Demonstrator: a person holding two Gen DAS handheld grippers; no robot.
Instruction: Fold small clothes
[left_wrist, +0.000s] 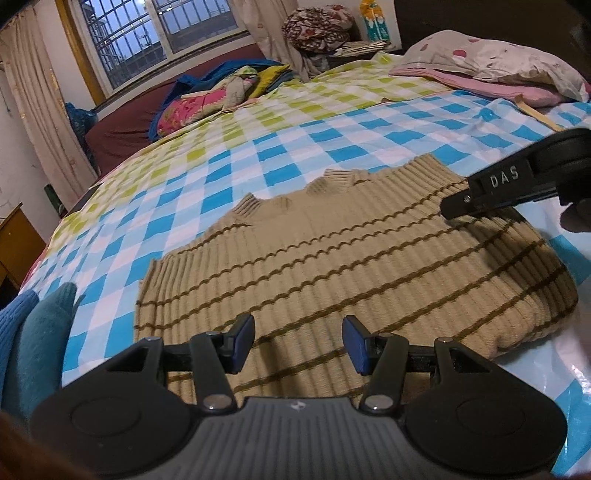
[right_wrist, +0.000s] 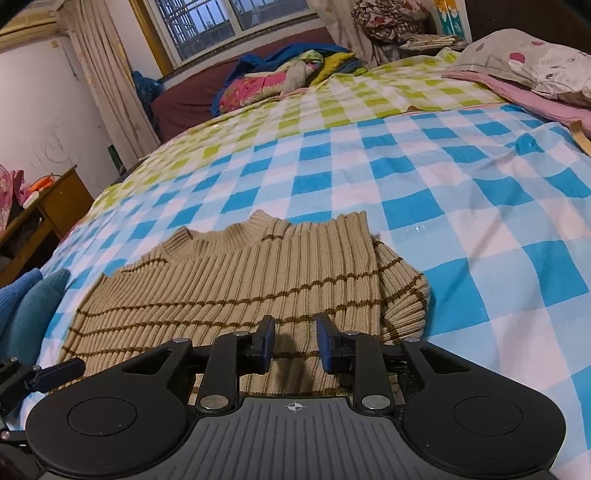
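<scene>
A tan ribbed sweater (left_wrist: 332, 251) with thin brown stripes lies flat on the checked bed sheet (left_wrist: 295, 147), collar toward the window. In the right wrist view the sweater (right_wrist: 240, 288) has its right side folded in, with a sleeve (right_wrist: 402, 291) bunched at that edge. My left gripper (left_wrist: 298, 343) hovers open over the sweater's near hem, nothing between its blue pads. My right gripper (right_wrist: 295, 343) stands over the hem further right, jaws narrowly apart with only the cloth beneath them. Its black finger (left_wrist: 480, 195) reaches in over the sweater's right shoulder area in the left wrist view.
Blue and teal garments (left_wrist: 33, 332) sit at the left bed edge. A pillow (left_wrist: 498, 62) lies at the far right, and a pile of bright cloth (left_wrist: 221, 96) under the window. A wooden cabinet (right_wrist: 48, 210) stands left of the bed.
</scene>
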